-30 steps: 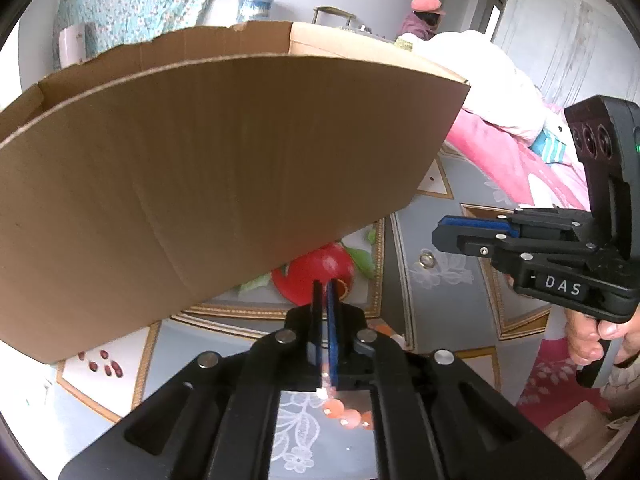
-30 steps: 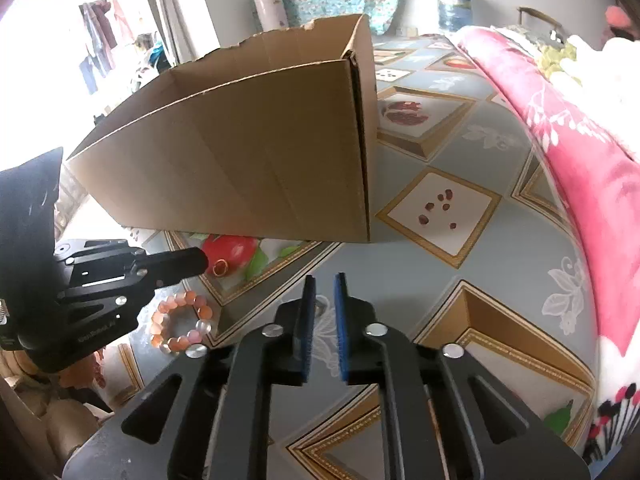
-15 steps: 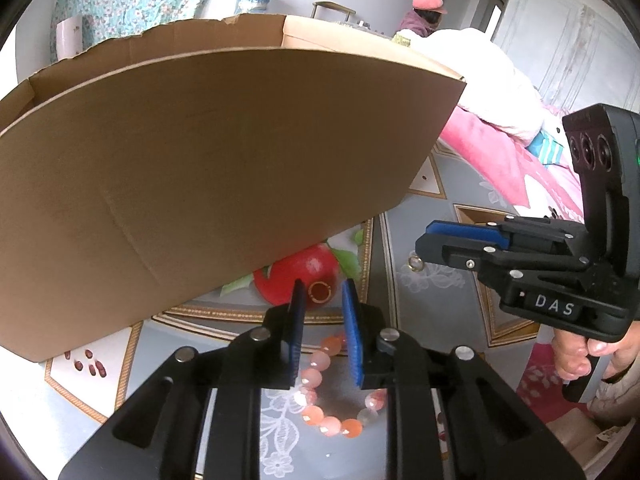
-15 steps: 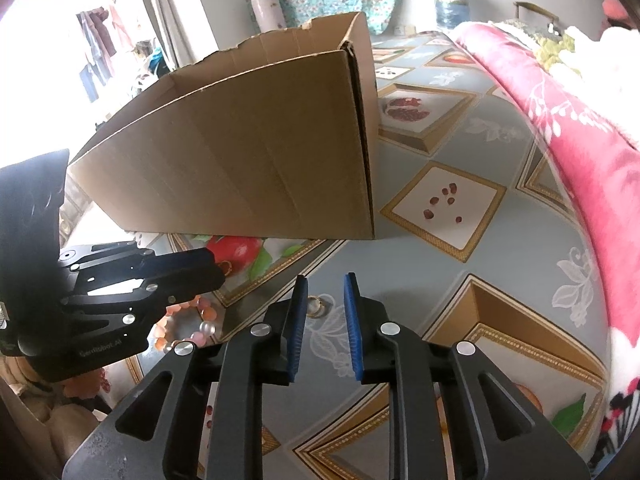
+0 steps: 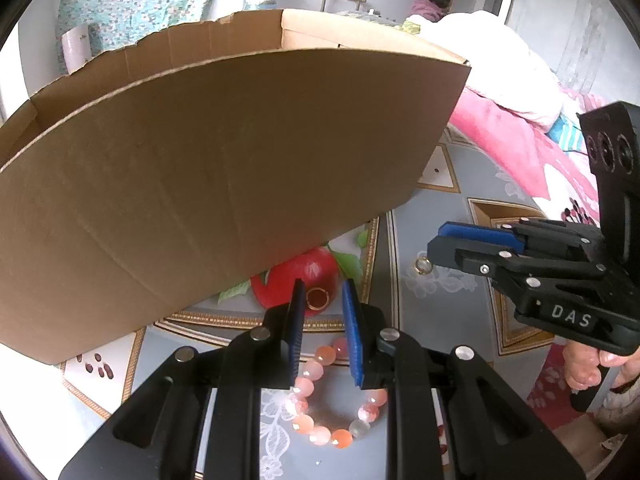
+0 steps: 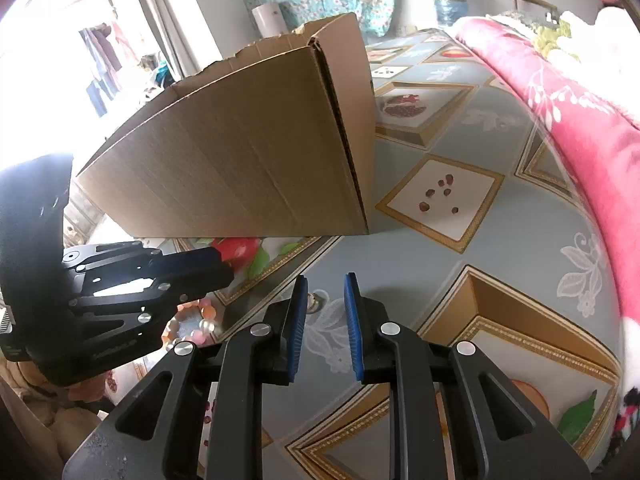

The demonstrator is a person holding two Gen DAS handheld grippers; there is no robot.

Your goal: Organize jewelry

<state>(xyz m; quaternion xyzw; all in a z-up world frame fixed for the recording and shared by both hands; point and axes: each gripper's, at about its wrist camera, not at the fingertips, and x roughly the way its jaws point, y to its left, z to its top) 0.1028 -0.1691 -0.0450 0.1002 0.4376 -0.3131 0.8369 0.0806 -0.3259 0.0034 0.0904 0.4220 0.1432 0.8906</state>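
The bracelet (image 5: 338, 404) was a loop of round beads, most of them salmon-pink and a few pale and glassy, lying flat on the patterned tablecloth (image 5: 436, 344) at the lower centre of the left wrist view. A gold ring (image 5: 318, 298) lay on the printed red fruit just above it, close under the near wall of the cardboard box (image 5: 224, 184), and a smaller gold ring (image 5: 422, 266) lay on the grey cloth to the right, just beside the tip of the right gripper (image 5: 434, 242). In the right wrist view that small ring (image 6: 315, 301) showed between the blue pads, and part of the bracelet (image 6: 196, 322) peeped out at the lower left behind the left gripper (image 6: 224, 266). The only writing to be read was "DAS", in white on the side of the right gripper. The left gripper (image 5: 322, 312) stood slightly spread over the bracelet's upper edge, its pads (image 5: 351, 332) pressing on nothing; a second before, its fingers had been nearly closed with the beads right at their tips. The right gripper (image 6: 325, 302) was likewise a little parted and empty, wider than a second earlier. The box had not shifted.
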